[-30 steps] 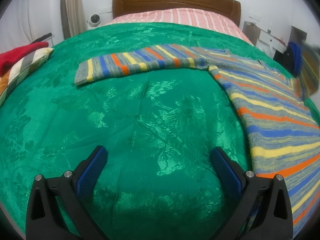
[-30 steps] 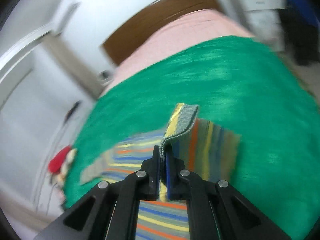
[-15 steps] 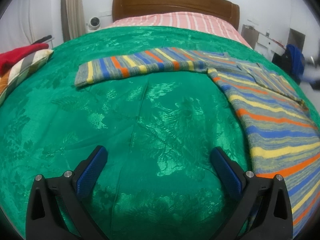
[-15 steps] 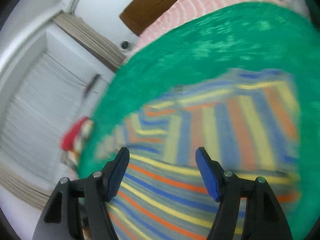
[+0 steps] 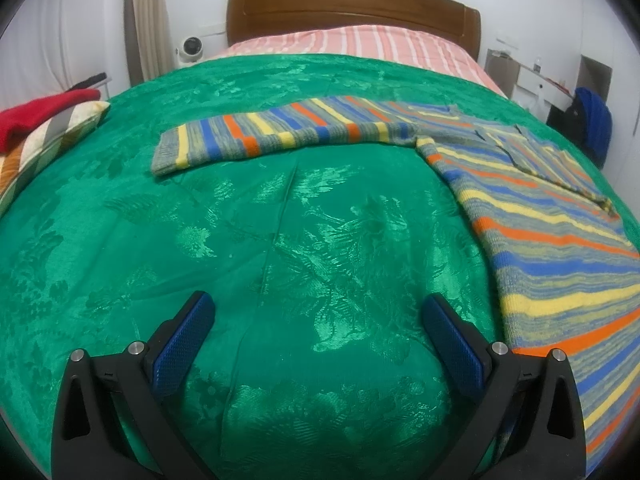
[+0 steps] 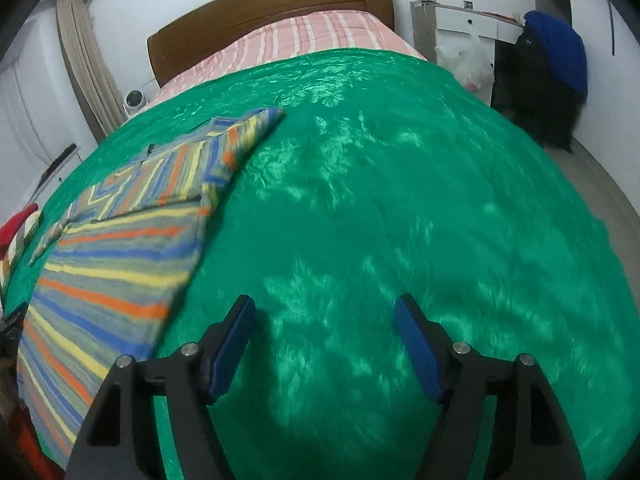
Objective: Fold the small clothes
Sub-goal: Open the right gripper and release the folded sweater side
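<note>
We see right tool [image 6: 324, 344] over bare green bedspread [image 6: 400, 200], jaws opening, nothing between them. Striped sweater [image 6: 120, 256] lies flat toward bed's left edge, one sleeve folded across chest. Our view takes in pink striped sheet [image 6: 304, 36] at head end below wooden headboard [image 6: 256, 4]. Blue garment [image 6: 560, 48] hangs beyond bed's right side.

striped knit sweater [image 5: 552, 240] lies flat on green bedspread [image 5: 280, 220], one sleeve folded in.
</note>
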`<state>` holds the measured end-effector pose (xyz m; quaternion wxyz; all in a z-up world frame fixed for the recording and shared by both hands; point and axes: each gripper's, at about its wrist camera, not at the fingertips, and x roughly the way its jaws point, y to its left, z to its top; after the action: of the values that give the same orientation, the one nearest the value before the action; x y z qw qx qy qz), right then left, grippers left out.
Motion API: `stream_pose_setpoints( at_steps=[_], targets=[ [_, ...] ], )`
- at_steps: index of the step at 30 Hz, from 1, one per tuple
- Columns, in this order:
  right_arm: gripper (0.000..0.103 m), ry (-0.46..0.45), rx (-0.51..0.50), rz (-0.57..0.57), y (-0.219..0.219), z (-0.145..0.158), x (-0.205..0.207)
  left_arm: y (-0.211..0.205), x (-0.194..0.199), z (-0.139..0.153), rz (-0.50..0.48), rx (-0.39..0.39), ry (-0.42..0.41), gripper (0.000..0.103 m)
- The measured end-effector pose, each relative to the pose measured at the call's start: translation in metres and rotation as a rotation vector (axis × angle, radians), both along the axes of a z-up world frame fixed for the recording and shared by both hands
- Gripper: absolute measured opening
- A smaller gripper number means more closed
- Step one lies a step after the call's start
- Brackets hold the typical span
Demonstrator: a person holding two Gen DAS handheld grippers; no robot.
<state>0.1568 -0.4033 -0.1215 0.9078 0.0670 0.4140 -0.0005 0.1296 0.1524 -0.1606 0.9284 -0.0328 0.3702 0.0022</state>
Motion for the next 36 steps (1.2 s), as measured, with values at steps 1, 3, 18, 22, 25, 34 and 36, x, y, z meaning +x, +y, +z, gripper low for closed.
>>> stream_pose_setpoints(
  at_steps=[1, 3, 18, 22, 25, 34, 36],
  targets=[
    [0.08, -0.019, -0.006, 0.01, 0.001, -0.001, -0.003, 0.0, 0.0, 0.0, 0.0, 0.0, 0.0, 0.103],
    [0.087, -0.037, -0.018, 0.034, 0.004, -0.005, -0.005, 0.0, 0.0, 0.0, 0.0, 0.0, 0.0, 0.103],
    [0.09, -0.062, 0.015, 0.047, 0.005, -0.017, -0.005, 0.0, 0.0, 0.0, 0.001, 0.002, 0.001, 0.103],
    [0.09, -0.064, 0.018, 0.047, 0.006, -0.017, -0.005, 0.0, 0.0, 0.0, 0.001, 0.002, 0.001, 0.103],
    [0.09, -0.065, 0.019, 0.047, 0.006, -0.017, -0.006, 0.0, 0.0, 0.0, 0.001, 0.002, 0.001, 0.103],
    [0.09, -0.065, 0.019, 0.047, 0.006, -0.017, -0.006, 0.0, 0.0, 0.0, 0.0, 0.002, 0.001, 0.103],
    [0.09, -0.065, 0.019, 0.047, 0.006, -0.017, -0.006, 0.0, 0.0, 0.0, 0.0, 0.002, 0.001, 0.103]
  ],
)
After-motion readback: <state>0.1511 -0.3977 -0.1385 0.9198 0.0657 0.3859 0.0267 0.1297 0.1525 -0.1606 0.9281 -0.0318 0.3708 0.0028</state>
